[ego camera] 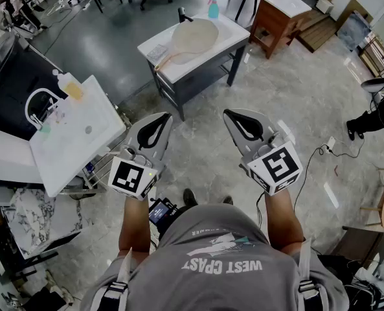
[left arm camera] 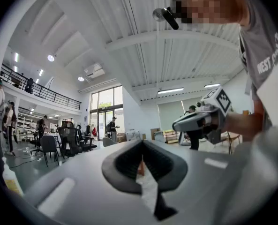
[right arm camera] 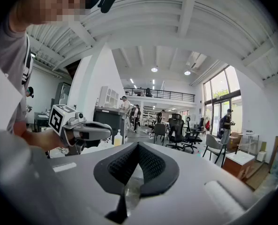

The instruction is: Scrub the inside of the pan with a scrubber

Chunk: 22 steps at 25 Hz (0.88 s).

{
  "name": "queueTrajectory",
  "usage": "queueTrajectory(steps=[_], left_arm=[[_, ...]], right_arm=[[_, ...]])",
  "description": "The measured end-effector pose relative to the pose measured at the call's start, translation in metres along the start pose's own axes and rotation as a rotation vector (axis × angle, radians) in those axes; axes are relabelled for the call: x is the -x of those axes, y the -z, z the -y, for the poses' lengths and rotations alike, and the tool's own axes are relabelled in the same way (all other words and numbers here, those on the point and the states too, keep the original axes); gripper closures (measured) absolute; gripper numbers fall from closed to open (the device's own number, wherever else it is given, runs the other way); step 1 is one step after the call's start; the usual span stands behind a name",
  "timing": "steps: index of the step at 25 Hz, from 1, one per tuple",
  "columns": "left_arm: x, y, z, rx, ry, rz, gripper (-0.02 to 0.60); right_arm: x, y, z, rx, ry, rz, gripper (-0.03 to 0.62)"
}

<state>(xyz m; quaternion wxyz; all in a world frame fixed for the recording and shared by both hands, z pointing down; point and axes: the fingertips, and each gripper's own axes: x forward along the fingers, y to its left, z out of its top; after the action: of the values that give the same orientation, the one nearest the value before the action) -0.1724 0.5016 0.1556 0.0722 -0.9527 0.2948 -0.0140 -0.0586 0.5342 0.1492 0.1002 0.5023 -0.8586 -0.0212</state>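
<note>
1. The pan (ego camera: pixel 195 35) lies open side up on the far desk (ego camera: pixel 234 34), well ahead of both tools. Its long axis runs from the bowl down-left in the head view, with the handle toward the desk's near-left end.
2. Count: one pan, one blue bottle (ego camera: pixel 213 8) and two tools. A small grey item (ego camera: pixel 157 54) beside the handle is too small to identify.
3. Left tool (ego camera: pixel 158 125): jaws clenched tip to tip, nothing between them, held in air above the floor.
4. Right tool (ego camera: pixel 240 120): jaws likewise clenched, empty, touching nothing.
</note>
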Motion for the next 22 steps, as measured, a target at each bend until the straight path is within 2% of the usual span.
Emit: queueTrajectory(steps=[11,22], left_arm=[[-0.001,0.013,-0.012,0.006,0.002,-0.014,0.579],[-0.004,0.022,-0.043,0.02,0.013,-0.013,0.58]], right_arm=[[-0.015,0.007,0.0,-0.012,-0.002,-0.008,0.594],[-0.045,0.008,0.002,-0.06,0.003,-0.017,0.592]])
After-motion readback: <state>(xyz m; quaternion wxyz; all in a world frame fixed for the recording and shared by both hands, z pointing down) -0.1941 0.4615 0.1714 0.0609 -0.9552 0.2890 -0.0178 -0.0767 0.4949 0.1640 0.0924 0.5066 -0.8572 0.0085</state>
